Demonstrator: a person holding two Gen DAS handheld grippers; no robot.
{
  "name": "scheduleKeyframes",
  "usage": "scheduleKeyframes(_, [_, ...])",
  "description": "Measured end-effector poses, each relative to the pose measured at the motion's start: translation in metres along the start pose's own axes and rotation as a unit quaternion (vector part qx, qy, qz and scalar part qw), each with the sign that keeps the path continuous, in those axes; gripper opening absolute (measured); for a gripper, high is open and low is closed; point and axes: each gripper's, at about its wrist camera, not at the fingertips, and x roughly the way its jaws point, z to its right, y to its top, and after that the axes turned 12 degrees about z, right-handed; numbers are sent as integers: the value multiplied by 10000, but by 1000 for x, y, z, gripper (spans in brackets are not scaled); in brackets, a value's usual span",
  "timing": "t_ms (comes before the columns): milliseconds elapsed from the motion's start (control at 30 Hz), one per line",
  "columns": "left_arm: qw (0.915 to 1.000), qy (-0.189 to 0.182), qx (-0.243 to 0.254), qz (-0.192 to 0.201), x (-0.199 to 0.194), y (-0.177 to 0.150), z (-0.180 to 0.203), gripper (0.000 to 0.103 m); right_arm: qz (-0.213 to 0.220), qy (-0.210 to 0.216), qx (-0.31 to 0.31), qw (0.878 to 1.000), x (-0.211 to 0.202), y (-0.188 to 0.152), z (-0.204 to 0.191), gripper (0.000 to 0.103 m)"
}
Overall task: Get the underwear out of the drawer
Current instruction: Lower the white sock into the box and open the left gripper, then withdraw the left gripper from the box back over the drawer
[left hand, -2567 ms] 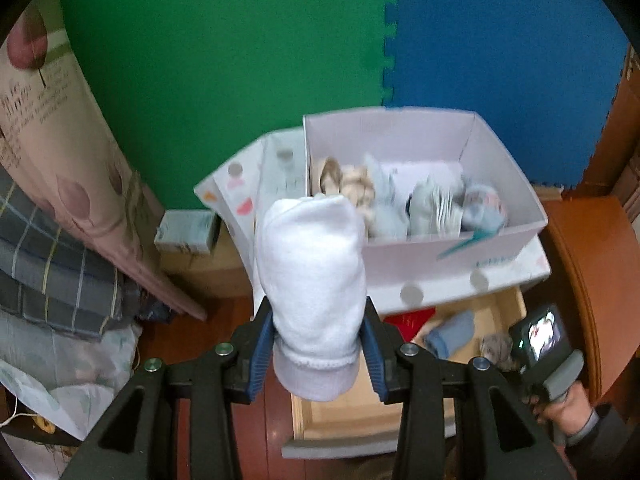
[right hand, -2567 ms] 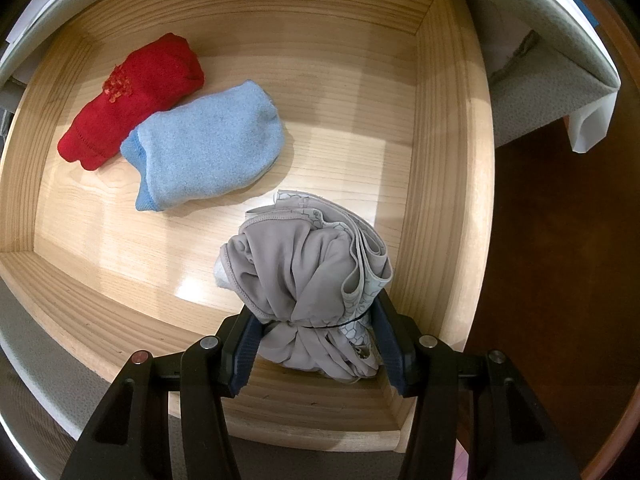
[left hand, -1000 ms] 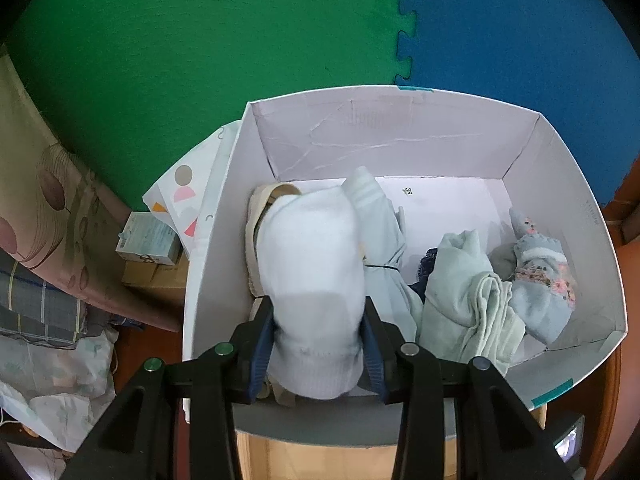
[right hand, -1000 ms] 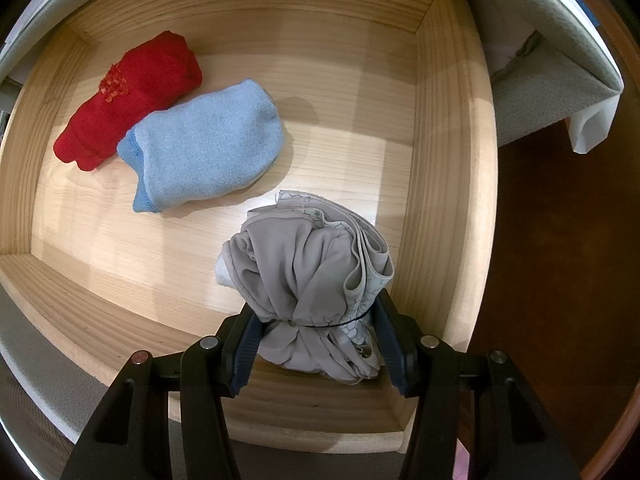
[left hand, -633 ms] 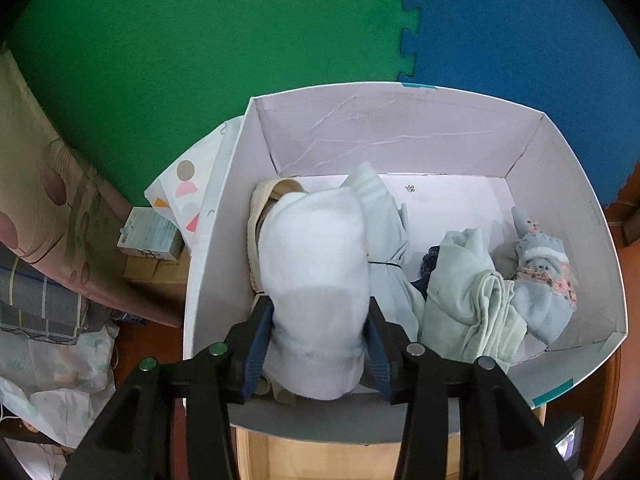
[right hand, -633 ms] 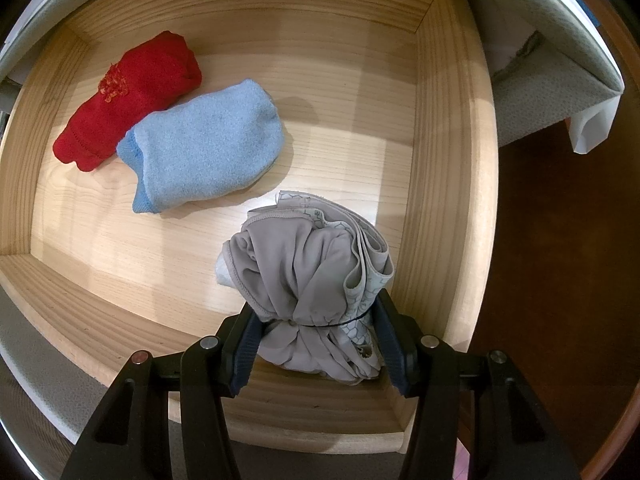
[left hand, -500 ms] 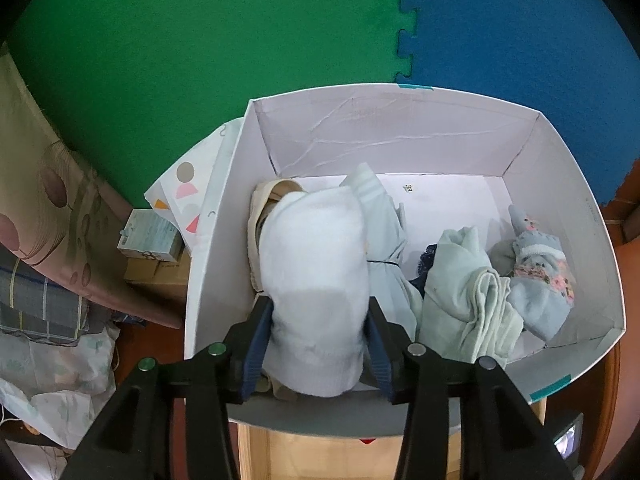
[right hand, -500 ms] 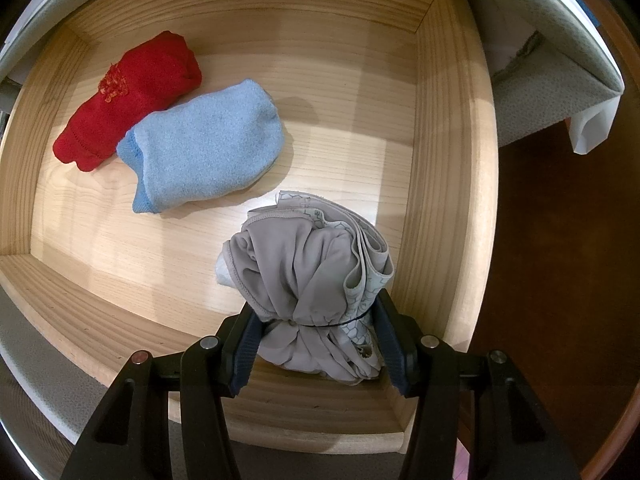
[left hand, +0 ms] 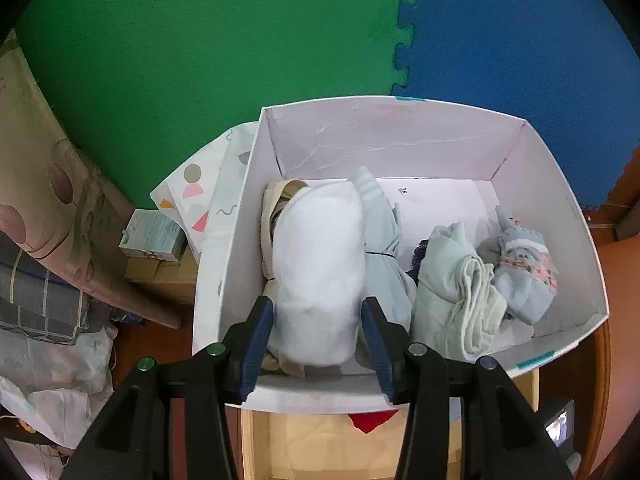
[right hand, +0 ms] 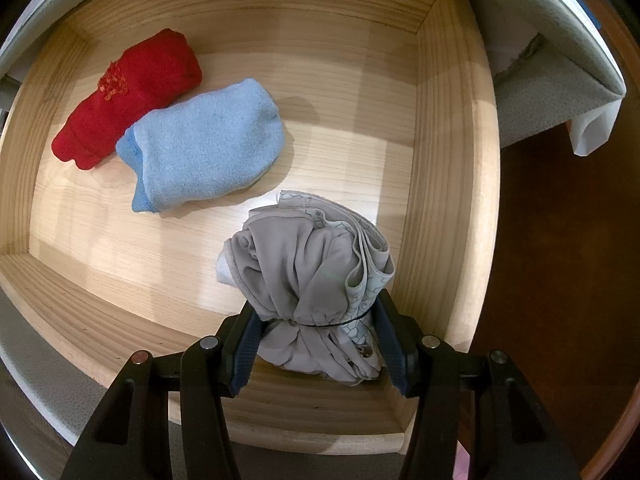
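In the left wrist view a white rolled garment [left hand: 318, 280] lies in the white cardboard box [left hand: 400, 136], on its left side. My left gripper [left hand: 316, 320] straddles the roll's near end; its jaws have eased apart and the pads no longer squeeze it. In the right wrist view my right gripper [right hand: 316, 328] points down into the wooden drawer [right hand: 448, 160] and is shut on a grey underwear bundle [right hand: 308, 272] tied with a thin band, near the drawer's front right corner. A red roll [right hand: 128, 92] and a light blue roll [right hand: 204, 140] lie at the drawer's back left.
The box also holds pale blue and pale green garments [left hand: 456, 280] and a small patterned sock roll [left hand: 524, 276]. Green and blue foam mats [left hand: 200, 40] cover the wall behind. Small boxes [left hand: 152, 236] and bedding sit to the left. Dark wooden floor [right hand: 560, 280] lies right of the drawer.
The left gripper carried the white roll over the box and down into it, then its jaws widened a little. The right gripper has stayed still, holding the grey bundle.
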Motion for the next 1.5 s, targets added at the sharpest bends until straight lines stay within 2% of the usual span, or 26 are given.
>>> scheduleKeyframes(267, [9994, -328, -47, -69, -19, -13, -5, 47, -14, -20, -16, 10000, 0, 1, 1, 51])
scheduleKeyframes(400, [9994, -290, -6, 163, -35, -19, -9, 53, -22, -38, -21, 10000, 0, 0, -4, 51])
scheduleKeyframes(667, [9988, -297, -11, 394, -65, -37, -22, 53, -34, -54, -36, 10000, -3, -1, -4, 51])
scheduleKeyframes(833, [9989, -233, 123, 376, -69, -71, -26, 54, -39, -59, -34, 10000, -2, 1, -5, 51])
scheduleKeyframes(933, [9994, -162, 210, 225, -61, -97, -26, 54, -38, -59, -32, 10000, -2, 1, -5, 51])
scheduleKeyframes(1133, [9998, -74, -63, -177, -36, -155, -27, 54, -45, -73, -47, 10000, -2, 1, -5, 50])
scheduleKeyframes(1267, [9994, -45, -72, -346, -23, -185, -18, 54, -59, -98, -76, 9999, -1, -1, -6, 50])
scheduleKeyframes(1500, [9986, -90, 35, -527, -9, -212, 1, 54, -72, -118, -98, 9999, -4, 0, -10, 50])
